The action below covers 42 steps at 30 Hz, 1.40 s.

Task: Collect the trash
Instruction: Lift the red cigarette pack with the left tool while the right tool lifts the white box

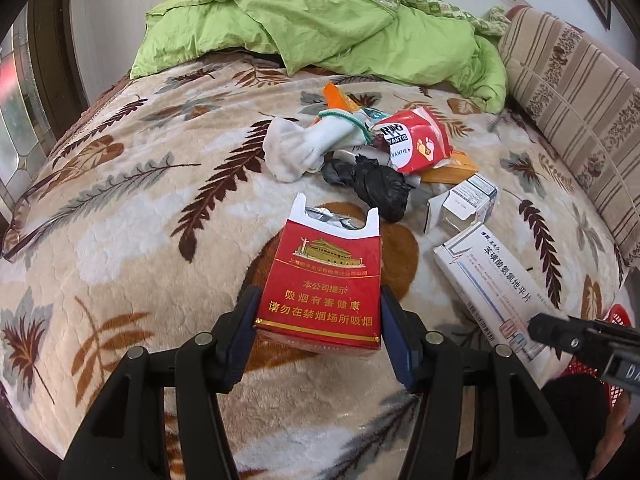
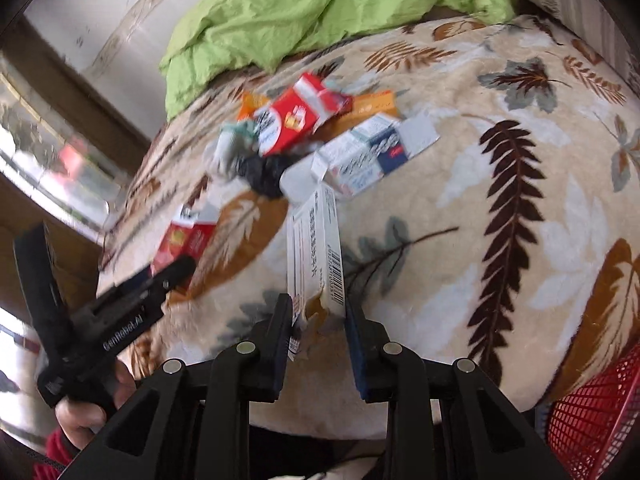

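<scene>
Red cardboard cigarette pack (image 1: 318,288) with gold print and an open white top, pinched upright between the blue pads of the left gripper (image 1: 318,320), raised a little above the fleece blanket (image 1: 120,220). Long white cardboard medicine box (image 2: 316,256) with a barcode and a torn near end, clamped edgewise in the right gripper (image 2: 318,316), far end aimed at the trash pile. Both tongs angled steeply downward over the bed, black handles low in each view; a hand (image 2: 88,408) with a red sleeve wrapped round the left tool's grip.

Beyond, heaped on the blanket: a crumpled black plastic bag (image 1: 372,186), a limp white sock (image 1: 300,148), a torn red-and-white carton (image 1: 416,140), a small white-and-blue box (image 1: 464,204), an orange flat box (image 2: 372,104).

Blanket plush, cream, patterned with brown and grey leaves. Rumpled lime-green cotton quilt (image 1: 312,16) behind; striped beige cushion (image 1: 576,92) at the side. Red plastic mesh basket (image 2: 600,412) low beside the bed edge.
</scene>
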Motion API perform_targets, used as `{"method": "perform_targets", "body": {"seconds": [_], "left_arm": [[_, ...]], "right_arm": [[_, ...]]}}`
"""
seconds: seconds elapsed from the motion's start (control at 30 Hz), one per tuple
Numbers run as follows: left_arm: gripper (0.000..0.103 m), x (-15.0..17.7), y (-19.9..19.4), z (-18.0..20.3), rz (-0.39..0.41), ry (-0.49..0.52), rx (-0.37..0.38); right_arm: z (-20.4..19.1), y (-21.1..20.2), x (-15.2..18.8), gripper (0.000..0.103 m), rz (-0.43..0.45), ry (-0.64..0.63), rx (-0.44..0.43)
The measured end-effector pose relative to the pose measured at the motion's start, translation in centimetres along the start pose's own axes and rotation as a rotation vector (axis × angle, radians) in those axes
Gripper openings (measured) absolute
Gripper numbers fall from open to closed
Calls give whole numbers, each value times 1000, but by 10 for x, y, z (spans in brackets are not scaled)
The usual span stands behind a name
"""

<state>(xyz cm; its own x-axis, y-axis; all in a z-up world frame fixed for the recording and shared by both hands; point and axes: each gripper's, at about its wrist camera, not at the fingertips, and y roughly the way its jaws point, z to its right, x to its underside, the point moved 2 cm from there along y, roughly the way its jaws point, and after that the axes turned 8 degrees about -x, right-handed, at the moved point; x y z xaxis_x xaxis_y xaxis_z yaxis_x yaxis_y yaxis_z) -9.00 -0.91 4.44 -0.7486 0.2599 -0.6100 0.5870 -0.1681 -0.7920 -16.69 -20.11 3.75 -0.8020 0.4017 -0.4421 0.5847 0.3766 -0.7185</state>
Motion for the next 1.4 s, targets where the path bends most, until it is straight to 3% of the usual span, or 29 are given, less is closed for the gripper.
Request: {"method": "perform_targets", "body": {"seconds": [0.13,0.2,0.43,0.53,0.73,0.77,0.8,0.83,1.1,1.4], "left_arm": [[57,3,-2,0,-1,-5,-5],[57,3,-2,-2,-1,-8,-5],[57,4,1,0,1,-9,-2],[57,4,1,0,8,-6,-1],[57,5,-1,-2,17,-16,1],[57,5,-1,-1,20,-15,-3],[57,5,-1,0,24,-12,-5],[57,6,-2,1,30,-8,-8],[57,7,-11,7,73,23,-38],[57,10,-25,17,93,47,-45]], "right_arm": [[-4,5,5,39,-48,-36,32],[-4,1,5,57,-43,-48,54],[-1,-3,-5,61,-25,-95,96],[-6,10,-8,68,-41,-139,116],[-6,40,-7,68,-105,-177,182],[-7,42,-7,64,-106,-191,189],[-8,43,-6,53,-107,-203,195],[-8,44,-5,53,-108,-205,200],[-8,23,-2,53,9,-198,180],[-9,0,0,53,70,-148,149]]}}
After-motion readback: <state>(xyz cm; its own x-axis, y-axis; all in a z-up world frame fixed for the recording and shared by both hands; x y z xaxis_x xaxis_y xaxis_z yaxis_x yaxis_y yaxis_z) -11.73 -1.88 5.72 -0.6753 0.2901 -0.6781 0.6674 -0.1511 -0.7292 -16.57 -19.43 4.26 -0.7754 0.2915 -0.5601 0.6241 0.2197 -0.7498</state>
